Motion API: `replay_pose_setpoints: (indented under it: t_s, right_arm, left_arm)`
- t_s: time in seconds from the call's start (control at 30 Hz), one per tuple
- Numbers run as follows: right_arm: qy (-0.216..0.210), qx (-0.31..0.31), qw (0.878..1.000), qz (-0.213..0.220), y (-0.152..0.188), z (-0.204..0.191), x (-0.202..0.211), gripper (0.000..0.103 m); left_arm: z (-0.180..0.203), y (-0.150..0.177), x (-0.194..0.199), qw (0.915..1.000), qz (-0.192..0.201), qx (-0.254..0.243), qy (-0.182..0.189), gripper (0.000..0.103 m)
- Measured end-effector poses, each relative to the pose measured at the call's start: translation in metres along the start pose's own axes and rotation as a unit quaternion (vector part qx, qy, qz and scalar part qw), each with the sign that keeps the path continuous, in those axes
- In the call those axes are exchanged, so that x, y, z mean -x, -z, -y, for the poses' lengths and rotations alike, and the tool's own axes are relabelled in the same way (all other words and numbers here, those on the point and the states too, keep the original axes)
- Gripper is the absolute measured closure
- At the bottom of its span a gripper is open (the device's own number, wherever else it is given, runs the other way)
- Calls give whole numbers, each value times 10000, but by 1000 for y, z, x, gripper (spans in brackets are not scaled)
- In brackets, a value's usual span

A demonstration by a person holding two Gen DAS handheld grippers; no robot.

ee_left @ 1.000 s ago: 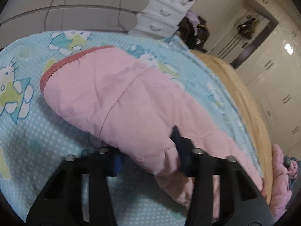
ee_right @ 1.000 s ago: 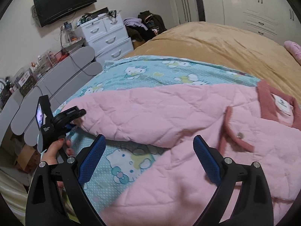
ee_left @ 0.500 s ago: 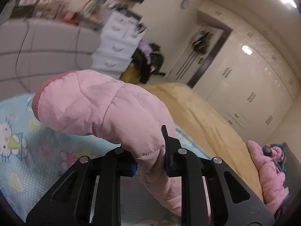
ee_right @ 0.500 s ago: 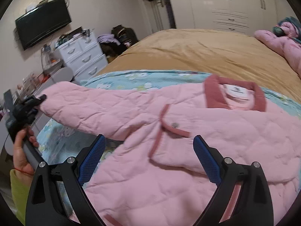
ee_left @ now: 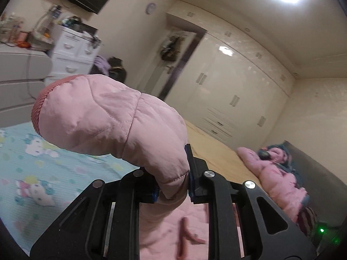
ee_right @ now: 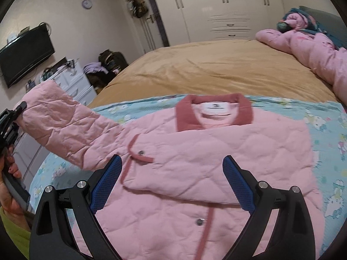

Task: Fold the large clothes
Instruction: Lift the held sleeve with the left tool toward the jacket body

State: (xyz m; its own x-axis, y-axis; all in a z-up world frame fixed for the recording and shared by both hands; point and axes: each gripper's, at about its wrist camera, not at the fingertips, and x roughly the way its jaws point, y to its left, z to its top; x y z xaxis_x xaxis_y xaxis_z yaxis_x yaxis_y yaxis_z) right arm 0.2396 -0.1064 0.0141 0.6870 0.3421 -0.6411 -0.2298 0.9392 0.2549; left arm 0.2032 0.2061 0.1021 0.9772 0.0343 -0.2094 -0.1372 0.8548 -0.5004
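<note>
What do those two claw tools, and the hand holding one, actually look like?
Both are black plastic frames with triangular cut-outs and silver bolts. The right gripper has two fingers faced with blue mesh-textured pads. The left gripper shows a sliver of blue too. The hand is bare, with a yellow-green sleeve.

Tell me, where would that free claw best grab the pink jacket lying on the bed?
Probably the near side edge of the pink jacket, by the sleeve already folded across its chest, coming in low from the front. The edge there is thin and flat on the blue sheet. The open right claw hovers just above it, while the left claw holds the other sleeve lifted.
</note>
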Motion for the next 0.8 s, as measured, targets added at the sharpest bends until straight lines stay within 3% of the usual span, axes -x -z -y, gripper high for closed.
replay_pose_setpoints:
  t_s: [0.3, 0.8]
  right_arm:
    - [253, -415, 9988, 115, 6, 53, 8, 10]
    - [392, -1260, 9908, 302, 11, 122, 22, 10]
  left_arm:
    - [47, 31, -18, 9948, -458, -242, 880, 92]
    - [116, 88, -39, 9772, -934, -991, 1628, 92]
